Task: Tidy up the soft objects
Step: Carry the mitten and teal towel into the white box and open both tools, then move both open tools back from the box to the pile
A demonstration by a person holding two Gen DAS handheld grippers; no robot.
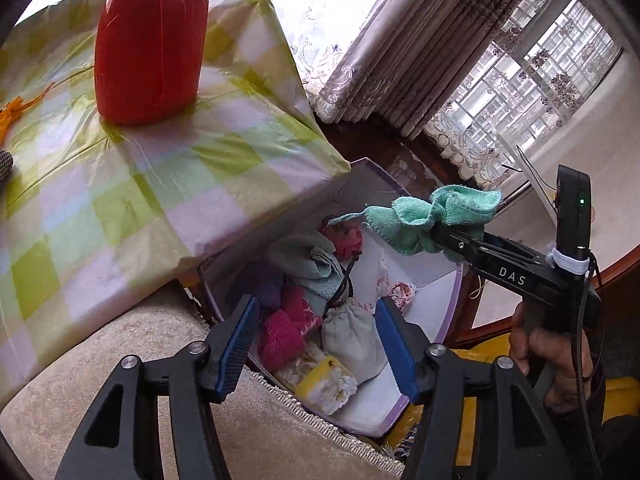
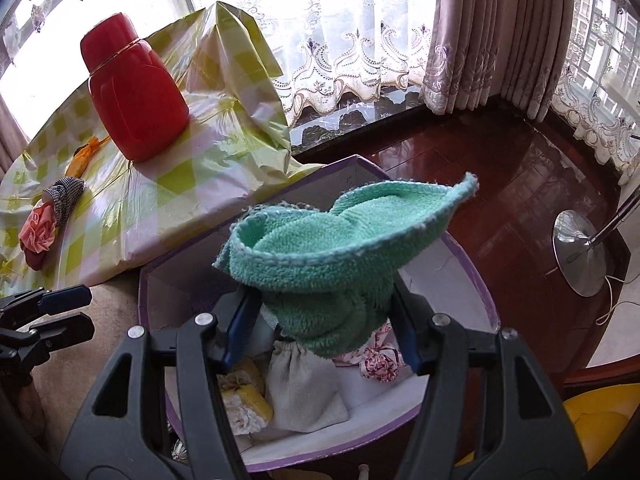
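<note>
Box (image 2: 472,280) beside table (image 1: 160,184), pouch (image 2: 300,384) and rolled cloths inside; towel (image 2: 320,260) above box; jar (image 2: 132,100) on table

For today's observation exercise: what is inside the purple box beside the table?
Inside the purple box: a grey drawstring pouch, pink knit items, a pale blue cloth, a yellow-and-cream piece. What lies underneath them is covered.

Both wrist cams close, angled down, sharing box (image 1: 424,300) (image 2: 472,276) w/ cloths
</note>
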